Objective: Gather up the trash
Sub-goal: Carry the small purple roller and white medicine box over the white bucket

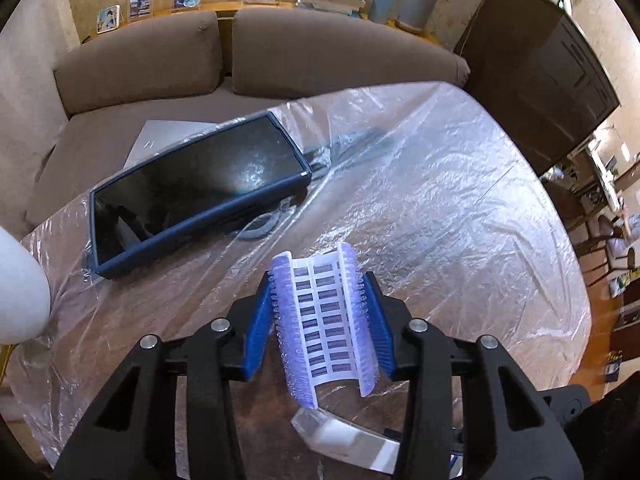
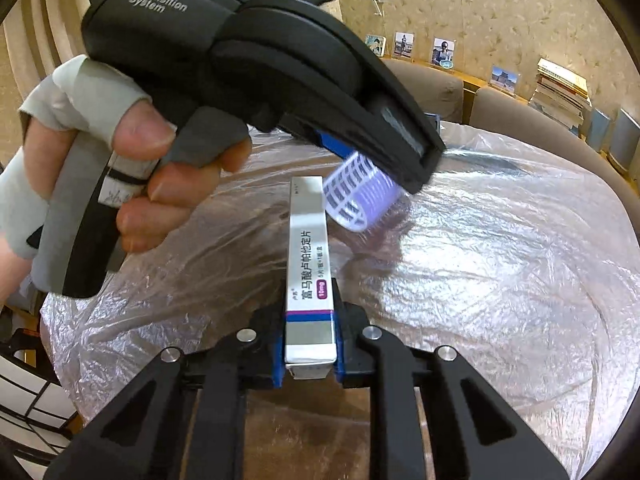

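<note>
My left gripper (image 1: 320, 320) is shut on a white and purple hair roller (image 1: 326, 320), held above the plastic-covered table (image 1: 460, 220). The roller also shows in the right wrist view (image 2: 356, 192), under the left gripper's black body (image 2: 260, 60). My right gripper (image 2: 310, 344) is shut on a long white medicine box (image 2: 308, 264) with purple print, pointing forward above the table (image 2: 500, 260). The end of that box shows in the left wrist view (image 1: 344, 436), below the roller.
A tablet in a dark blue case (image 1: 196, 192) lies on the table's far left, with a grey sheet (image 1: 160, 136) behind it. A brown sofa (image 1: 260, 52) stands beyond the table. A dark cabinet (image 1: 552, 80) is at the right. Books and photos line the shelf.
</note>
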The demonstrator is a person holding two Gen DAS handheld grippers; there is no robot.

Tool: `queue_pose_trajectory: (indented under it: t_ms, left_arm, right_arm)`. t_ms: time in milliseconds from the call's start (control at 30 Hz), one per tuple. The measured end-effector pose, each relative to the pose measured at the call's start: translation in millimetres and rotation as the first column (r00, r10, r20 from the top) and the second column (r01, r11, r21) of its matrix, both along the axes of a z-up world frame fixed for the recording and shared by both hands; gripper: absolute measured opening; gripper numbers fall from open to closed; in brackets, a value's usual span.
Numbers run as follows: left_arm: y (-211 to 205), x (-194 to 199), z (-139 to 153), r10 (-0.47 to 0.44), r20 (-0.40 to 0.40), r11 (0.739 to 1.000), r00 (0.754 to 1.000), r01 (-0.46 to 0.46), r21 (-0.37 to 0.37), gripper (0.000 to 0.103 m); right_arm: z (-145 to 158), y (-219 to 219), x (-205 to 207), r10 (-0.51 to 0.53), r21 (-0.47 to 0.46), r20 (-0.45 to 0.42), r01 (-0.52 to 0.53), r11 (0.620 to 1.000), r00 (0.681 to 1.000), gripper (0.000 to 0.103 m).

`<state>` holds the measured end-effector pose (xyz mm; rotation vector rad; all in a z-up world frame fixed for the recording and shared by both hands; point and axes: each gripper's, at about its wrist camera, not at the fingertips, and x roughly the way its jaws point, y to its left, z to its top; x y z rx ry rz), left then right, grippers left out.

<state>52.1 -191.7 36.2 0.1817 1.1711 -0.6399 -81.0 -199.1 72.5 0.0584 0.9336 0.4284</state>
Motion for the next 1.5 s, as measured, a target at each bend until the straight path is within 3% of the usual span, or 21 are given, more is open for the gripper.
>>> queue_pose_trajectory:
  t_ms: [267, 767, 1233, 1500]
  left_arm:
    - [26.4, -8.2, 10.2, 0.060, 0.027, 0.997, 0.998, -0.058, -0.052, 0.045]
    - [48.3, -81.5, 29.1, 0.168, 0.246, 0.986, 0.955, -0.168, -0.021, 0.045]
    - [89.1, -132.3, 9.7, 0.280, 0.222, 0.958, 0.934, -0.285, -0.009, 0.045]
    - [110.7, -164.6, 18.5, 0.299, 0.237, 0.953, 0.924, -0.301, -0.032, 0.045]
  right_arm:
    - [7.8, -15.0, -31.3, -0.039, 0.021, -0.007, 0.039, 0.999, 0.999, 0.018]
    - [14.9, -40.9, -65.6, -0.151, 0.033, -0.018, 0.151, 0.988, 0.988, 0.018]
    - [18.7, -34.5, -77.8, -0.145, 0.032, -0.020, 0.146, 0.989, 0.989, 0.018]
    - [30.0, -36.6, -91.5, -0.129, 0.055, -0.004, 0.129, 0.990, 0.992, 0.018]
